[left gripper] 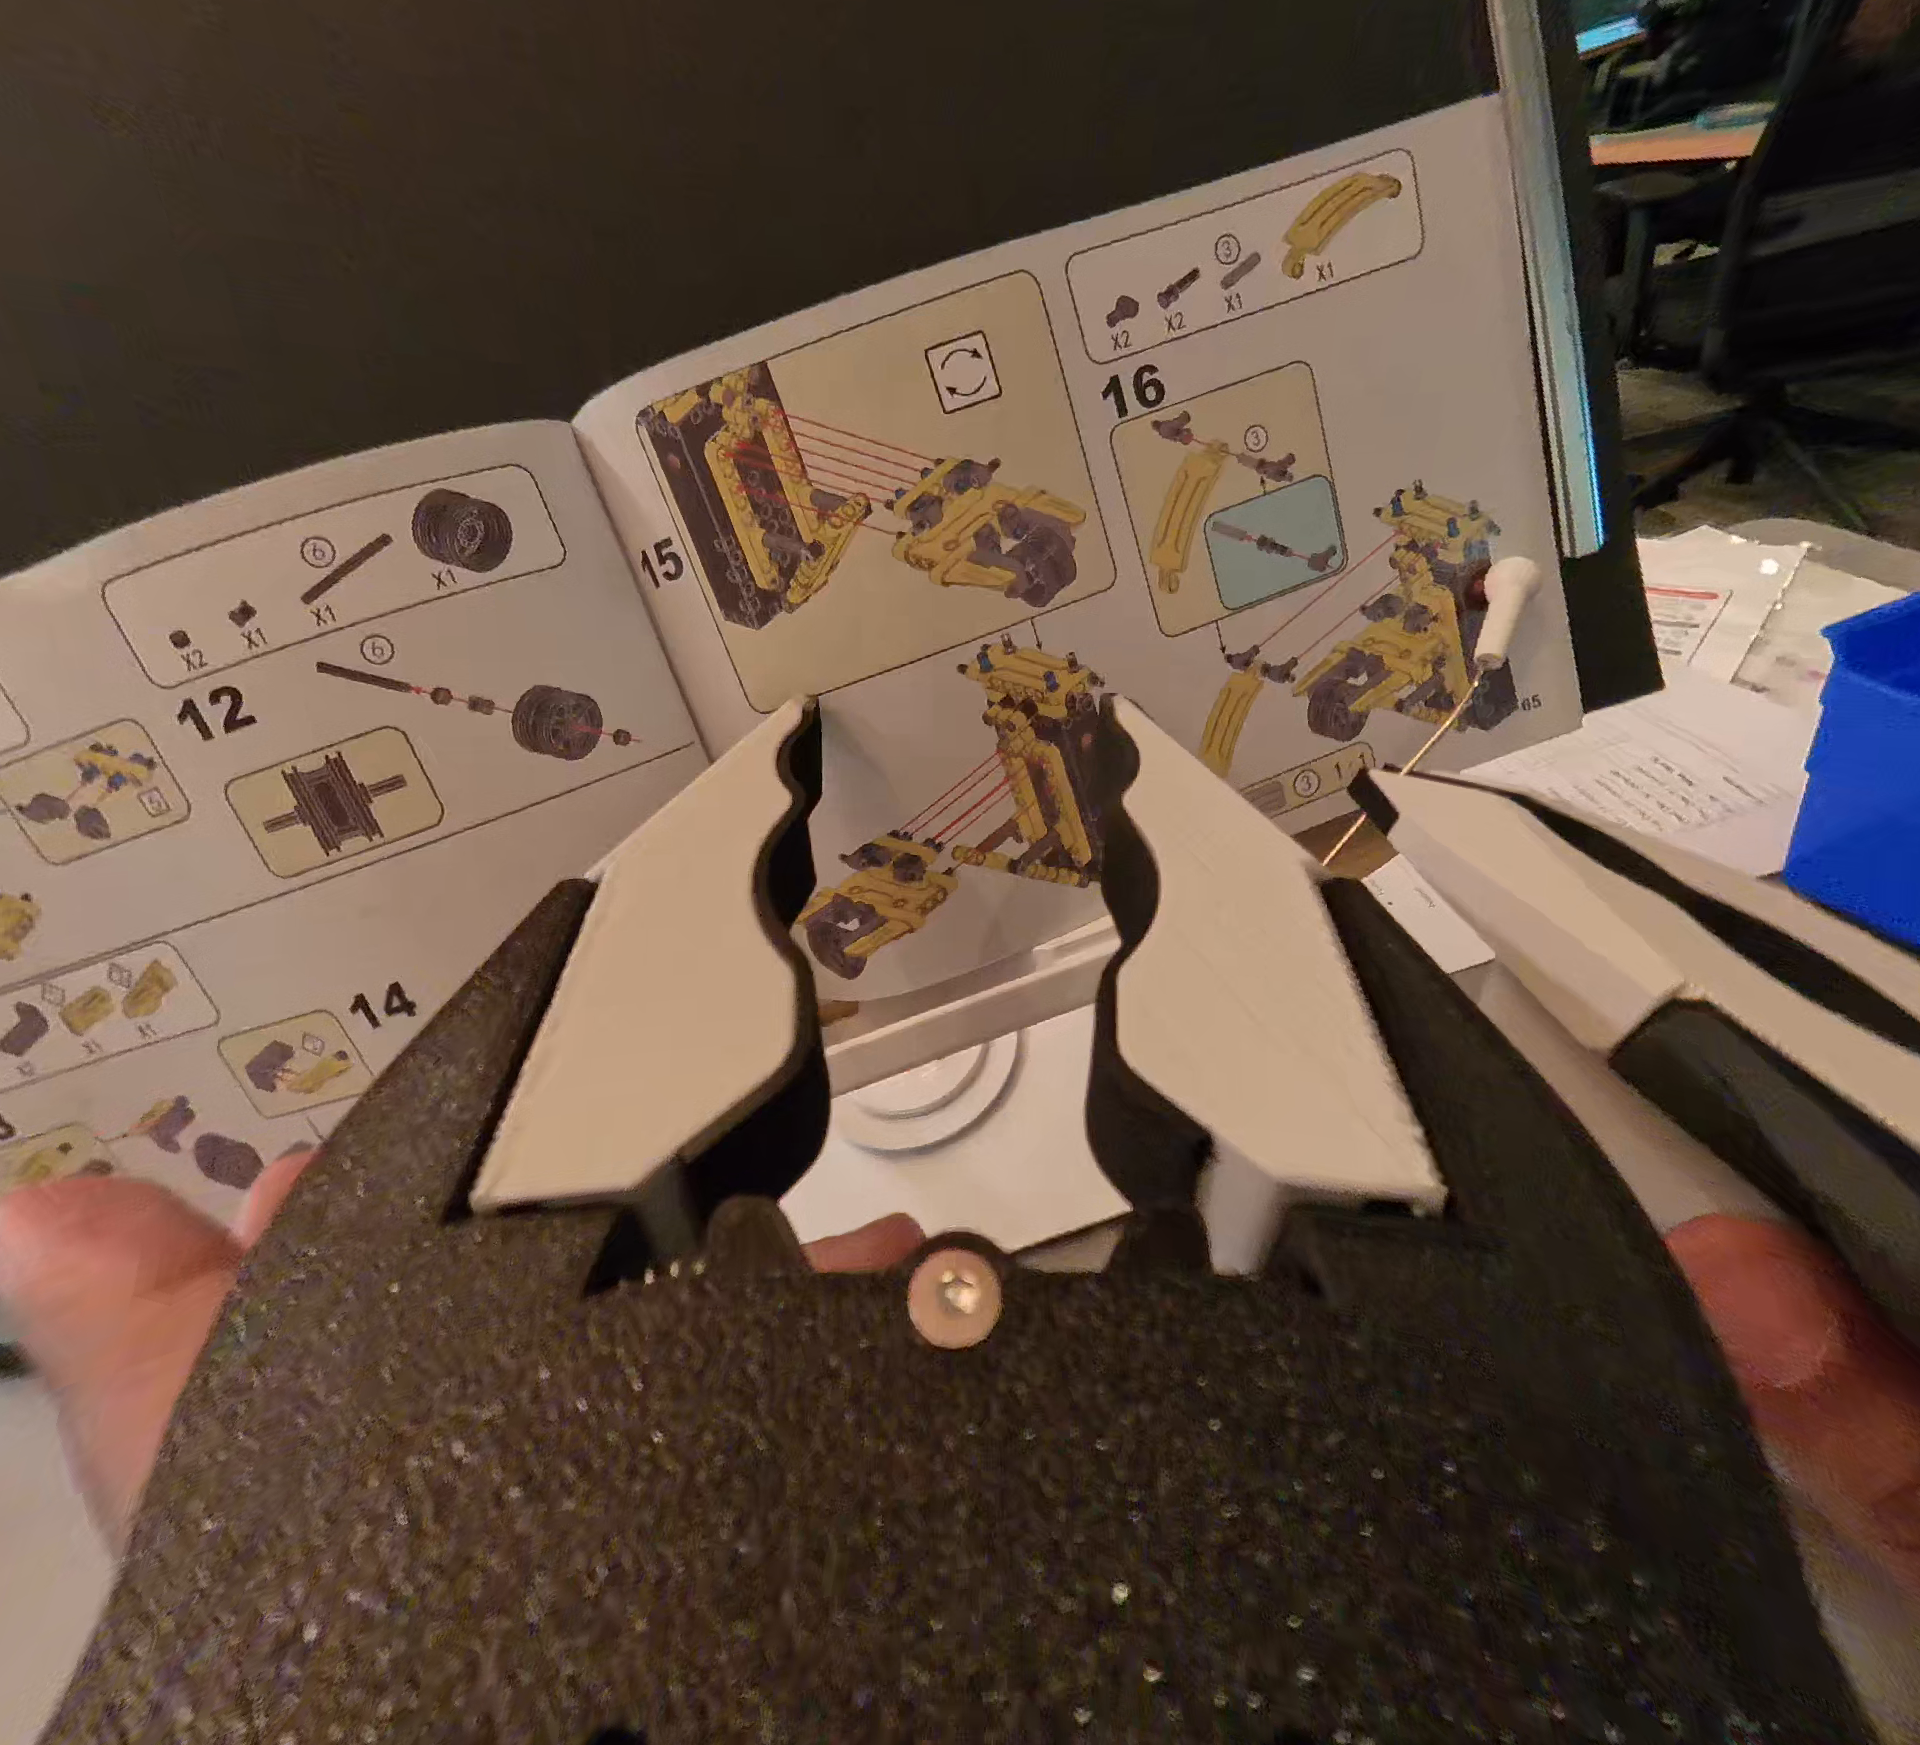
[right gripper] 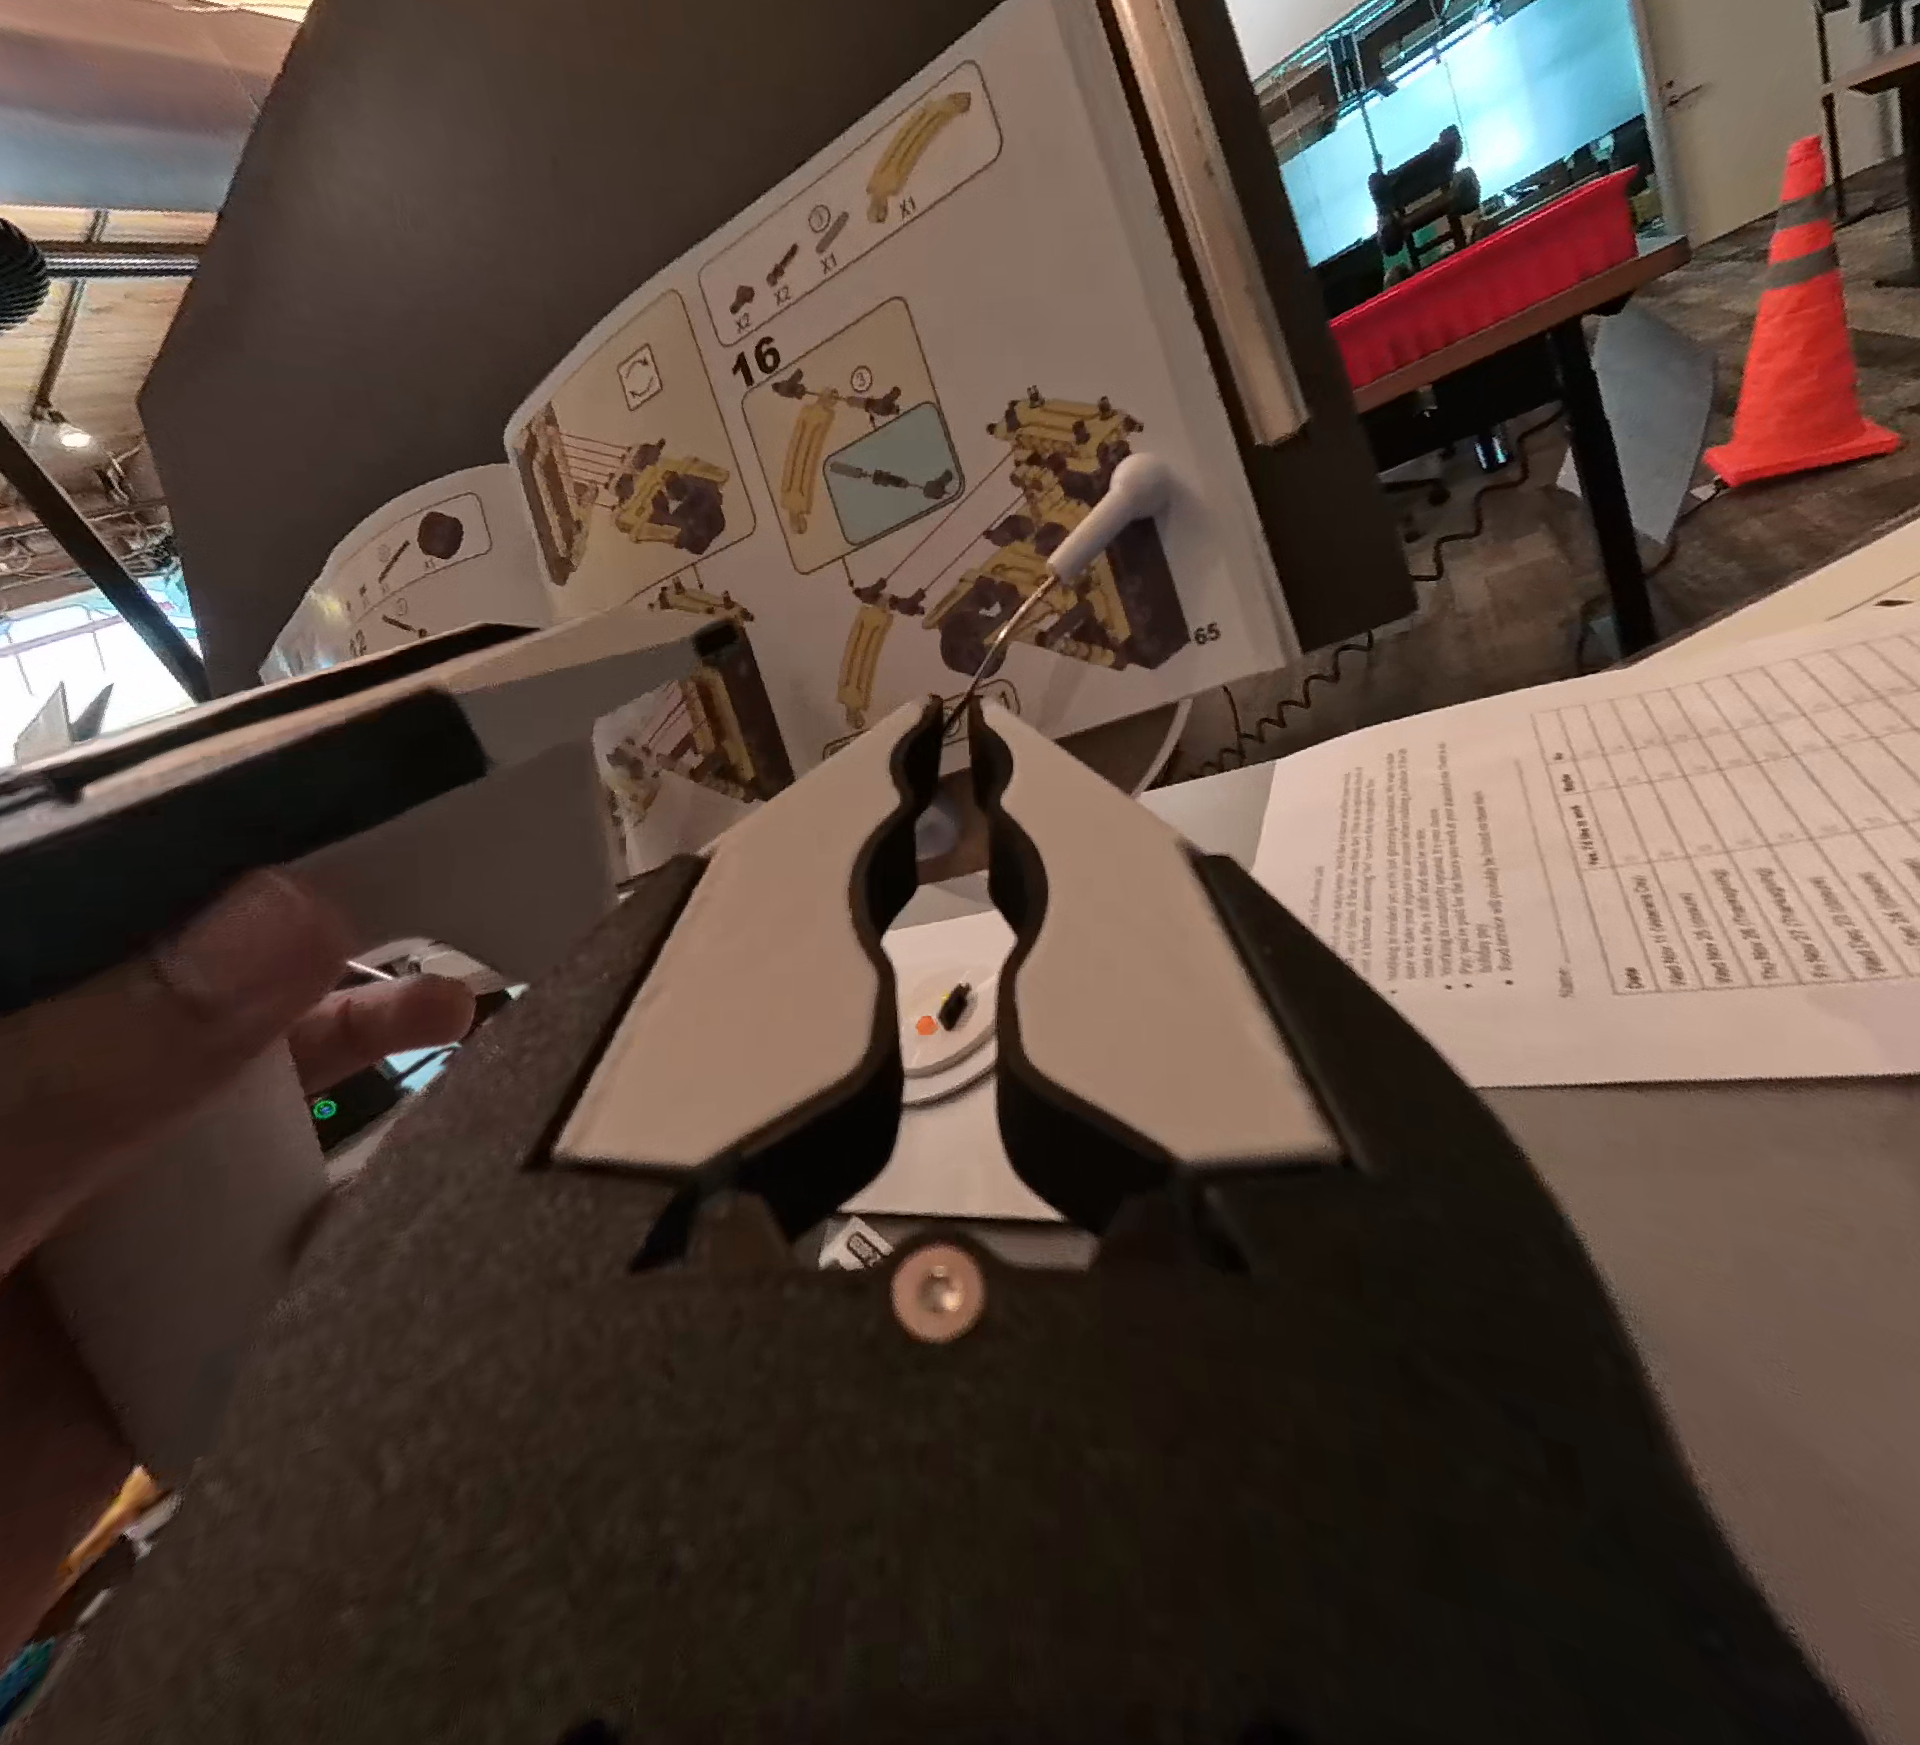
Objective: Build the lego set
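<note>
An open building-instruction booklet stands propped against a dark panel; it also shows in the right wrist view. My right gripper is shut on a thin metal wire. The wire ends in a white plastic tip that rests on the booklet's right page. The wire and tip show in the left wrist view too. My left gripper is open and empty, close in front of the booklet's lower middle. A white round dish with small orange and black pieces lies below both grippers.
Printed paper sheets lie on the table to the right. A blue bin stands at the right edge. Beyond the panel are a red bin on a table and an orange cone. A person's hands hold both grippers.
</note>
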